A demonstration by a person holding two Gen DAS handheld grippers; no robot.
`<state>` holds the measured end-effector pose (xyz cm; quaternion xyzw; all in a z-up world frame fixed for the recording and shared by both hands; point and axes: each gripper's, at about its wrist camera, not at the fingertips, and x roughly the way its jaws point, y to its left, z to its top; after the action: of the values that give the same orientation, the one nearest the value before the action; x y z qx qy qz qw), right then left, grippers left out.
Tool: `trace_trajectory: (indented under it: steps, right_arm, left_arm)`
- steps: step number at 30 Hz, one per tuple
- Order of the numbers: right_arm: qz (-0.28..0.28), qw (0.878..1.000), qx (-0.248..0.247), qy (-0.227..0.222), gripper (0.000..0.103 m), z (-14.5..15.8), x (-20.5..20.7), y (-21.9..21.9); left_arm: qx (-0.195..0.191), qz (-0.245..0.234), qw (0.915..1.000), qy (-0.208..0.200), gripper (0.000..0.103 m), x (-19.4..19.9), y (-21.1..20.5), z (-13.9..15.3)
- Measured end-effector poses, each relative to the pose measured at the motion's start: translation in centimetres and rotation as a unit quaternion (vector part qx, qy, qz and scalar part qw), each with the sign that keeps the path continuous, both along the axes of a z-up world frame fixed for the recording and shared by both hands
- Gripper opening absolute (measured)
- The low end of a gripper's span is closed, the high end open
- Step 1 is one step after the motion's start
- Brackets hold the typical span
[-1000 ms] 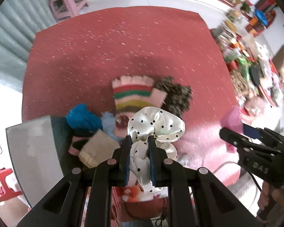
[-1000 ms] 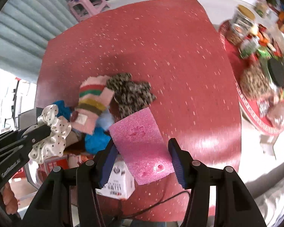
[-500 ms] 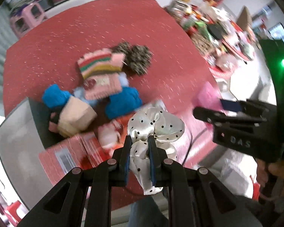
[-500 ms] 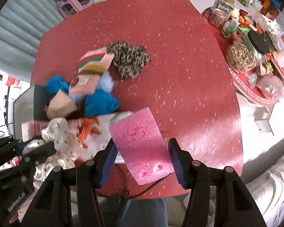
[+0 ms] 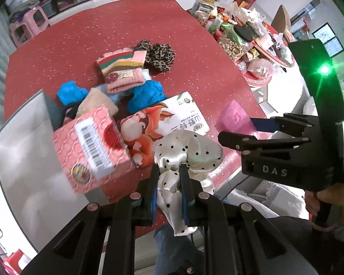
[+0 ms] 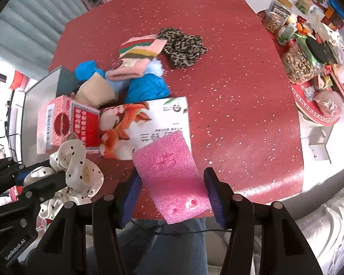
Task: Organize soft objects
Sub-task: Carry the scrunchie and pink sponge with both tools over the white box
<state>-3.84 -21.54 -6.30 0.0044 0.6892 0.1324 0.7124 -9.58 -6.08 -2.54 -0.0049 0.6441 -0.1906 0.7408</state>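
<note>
The left tongs (image 5: 168, 188) are clamped tight on a white satin scrunchie with black dots (image 5: 188, 151), its loops bunching above the blue pads and a tail hanging below them; the scrunchie is held over the near edge of the red tabletop (image 5: 84, 34); the right tongs (image 6: 172, 190) grip a pink foam sponge (image 6: 169, 171) by its two long sides, the pads pressing on its edges, the sponge tilted and lifted clear of the tabletop near the same front edge; in the left wrist view the right tongs (image 5: 252, 129) show from the side with the sponge (image 5: 234, 119) sticking out ahead of them, and a hand (image 5: 328, 199) wraps the handle below.

Further back on the tabletop lies a heap of soft things; a pink striped knitted glove (image 5: 121, 71) rests on top, touching a leopard-print cloth piece (image 5: 158, 55) to its right; bright blue fabric (image 5: 146, 94) and a beige cloth (image 5: 96, 103) sit just below the glove; a pink carton with a barcode (image 5: 91, 149) stands beside a white box printed with an orange squirrel (image 5: 169, 119), both between the heap and the tongs; a grey open bin (image 5: 18, 142) stands at the left edge; jars and packets of snacks (image 6: 300, 66) crowd a separate table to the right.
</note>
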Motion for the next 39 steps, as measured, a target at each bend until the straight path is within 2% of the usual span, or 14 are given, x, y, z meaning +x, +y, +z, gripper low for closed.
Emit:
trace_trajectory:
  steps: [5,12,18,24,31,34,39]
  right_arm:
    - [0.024,1.0,0.005,-0.006,0.056,0.6,-1.0,1.8]
    - [0.097,0.995,0.023,-0.021,0.056,1.6,-3.0,6.3]
    - [0.167,0.984,0.043,-0.031,0.056,2.9,-4.6,10.3]
    - [0.237,0.969,0.053,-0.047,0.056,4.4,-5.9,13.9]
    - [0.311,0.946,0.065,-0.057,0.056,5.7,-7.1,18.4]
    - [0.336,0.938,0.066,-0.059,0.056,5.8,-7.3,20.4]
    - [0.346,0.934,0.073,-0.05,0.056,5.5,-6.7,23.2]
  left_arm:
    - [0.0,0.019,0.9997,-0.014,0.018,-1.4,1.7,0.6]
    - [0.004,0.057,0.998,-0.028,0.018,-3.7,5.0,1.0]
    - [0.004,0.12,0.9922,-0.034,0.018,-5.6,9.2,0.9]
    - [0.006,0.201,0.9787,-0.04,0.018,-7.3,14.0,0.8]
    - [0.024,0.295,0.9546,-0.033,0.018,-8.9,19.1,-0.3]
    - [0.032,0.319,0.9468,-0.028,0.018,-9.4,20.6,-0.8]
    - [0.043,0.339,0.9395,-0.018,0.018,-9.6,22.0,-1.8]
